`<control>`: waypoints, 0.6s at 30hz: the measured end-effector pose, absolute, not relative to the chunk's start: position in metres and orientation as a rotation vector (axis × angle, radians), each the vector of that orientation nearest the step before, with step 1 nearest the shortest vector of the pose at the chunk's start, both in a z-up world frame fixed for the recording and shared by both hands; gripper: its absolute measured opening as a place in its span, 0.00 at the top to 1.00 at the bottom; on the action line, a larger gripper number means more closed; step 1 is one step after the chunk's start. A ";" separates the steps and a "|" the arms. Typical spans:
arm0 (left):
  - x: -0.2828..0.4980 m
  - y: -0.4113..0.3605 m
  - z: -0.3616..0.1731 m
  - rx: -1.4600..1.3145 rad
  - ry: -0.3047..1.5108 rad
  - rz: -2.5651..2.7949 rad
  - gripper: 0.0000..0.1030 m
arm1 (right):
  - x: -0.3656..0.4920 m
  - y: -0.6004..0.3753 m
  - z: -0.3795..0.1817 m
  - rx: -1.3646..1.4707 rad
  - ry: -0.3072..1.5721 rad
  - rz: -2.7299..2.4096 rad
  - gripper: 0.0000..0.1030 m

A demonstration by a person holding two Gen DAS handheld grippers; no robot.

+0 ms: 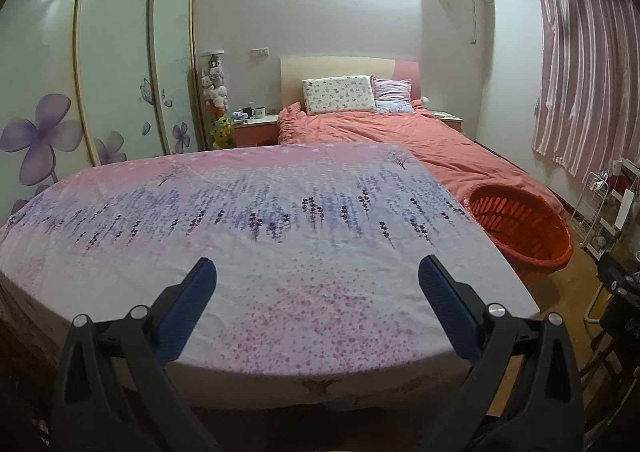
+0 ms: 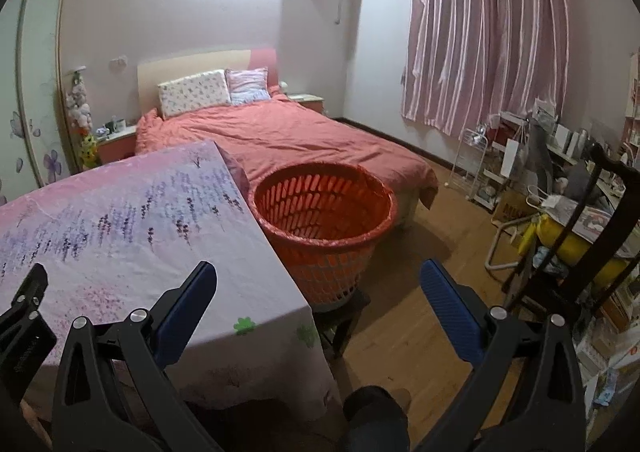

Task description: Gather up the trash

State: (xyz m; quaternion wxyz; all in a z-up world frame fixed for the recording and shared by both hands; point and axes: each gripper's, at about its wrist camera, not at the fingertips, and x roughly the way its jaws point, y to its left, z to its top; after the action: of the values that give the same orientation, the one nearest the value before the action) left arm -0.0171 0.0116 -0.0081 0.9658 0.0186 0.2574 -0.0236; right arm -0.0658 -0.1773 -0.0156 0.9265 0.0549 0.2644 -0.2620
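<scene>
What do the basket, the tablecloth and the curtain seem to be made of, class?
Basket: likely moulded plastic; uniform orange, slotted walls, rolled rim.
Tablecloth: thin printed cotton-like fabric, matte; it drapes and creases over the edge.
Curtain: satin-like synthetic fabric; glossy pink highlights run along its folds.

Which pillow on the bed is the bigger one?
The white flowery pillow, on the left against the headboard. The smaller pink striped pillow sits beside it on the right.

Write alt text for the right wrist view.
The open right gripper hovers over the corner of a table draped in lavender-print cloth, facing an empty orange basket beside it; a red-covered bed lies beyond.
</scene>
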 end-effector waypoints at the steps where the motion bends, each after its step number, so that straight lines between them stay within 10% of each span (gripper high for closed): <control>1: -0.018 0.012 -0.008 0.039 0.520 -0.047 0.04 | -0.066 -0.178 -0.016 0.118 0.548 -0.541 0.02; 18: -0.017 0.011 -0.005 0.028 0.534 -0.051 0.04 | -0.066 -0.177 -0.017 0.110 0.577 -0.539 0.02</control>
State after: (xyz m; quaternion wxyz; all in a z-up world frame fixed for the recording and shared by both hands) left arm -0.0173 0.0110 -0.0053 0.9642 0.0140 0.2637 -0.0250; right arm -0.0662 -0.1771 -0.0168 0.9216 0.0538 0.2807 -0.2626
